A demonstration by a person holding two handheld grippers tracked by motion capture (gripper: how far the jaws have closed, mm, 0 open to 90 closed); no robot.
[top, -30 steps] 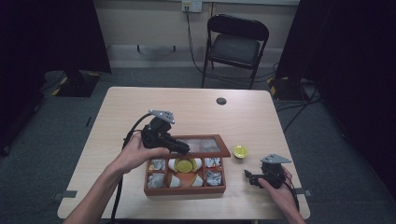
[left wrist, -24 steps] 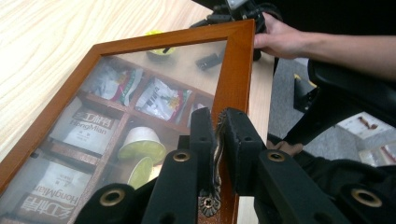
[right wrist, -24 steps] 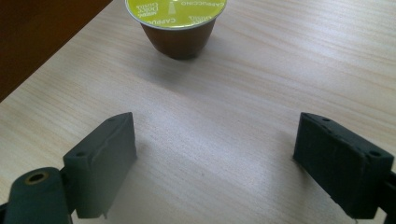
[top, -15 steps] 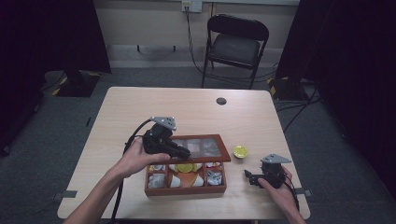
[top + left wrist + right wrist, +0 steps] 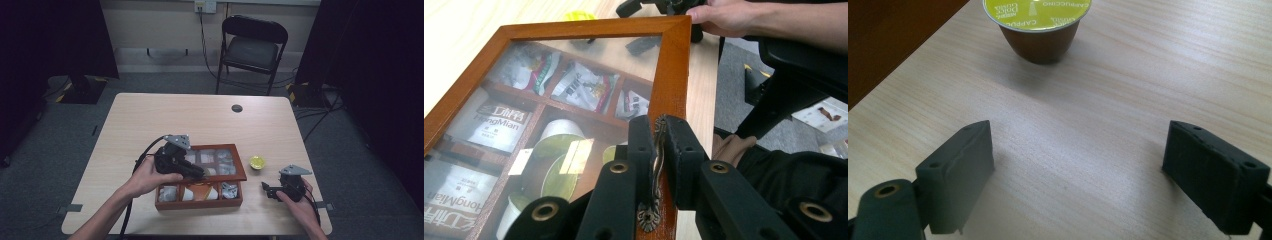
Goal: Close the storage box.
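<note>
A wooden box (image 5: 197, 203) with sachets and capsules in its compartments sits at the table's front middle. Its glass lid (image 5: 241, 169) is hinged at the far side and stands partly raised, tilted over the box. My left gripper (image 5: 199, 172) is shut on the lid's small metal handle (image 5: 657, 165), with the jaws pinching it from both sides at the wooden frame (image 5: 671, 75). My right gripper (image 5: 265, 189) rests open on the table to the right of the box, nothing between its jaws (image 5: 1078, 170). A yellow-topped coffee capsule (image 5: 1040, 25) stands just ahead of it (image 5: 257, 161).
A small black round disc (image 5: 237, 108) lies near the table's far edge. A black folding chair (image 5: 252, 47) stands behind the table. The left gripper's cable (image 5: 142, 160) loops over the tabletop left of the box.
My left gripper has sunk a little with the lid's handle in its grip, and the lid has tipped lower over the box. The right gripper has stayed still.
</note>
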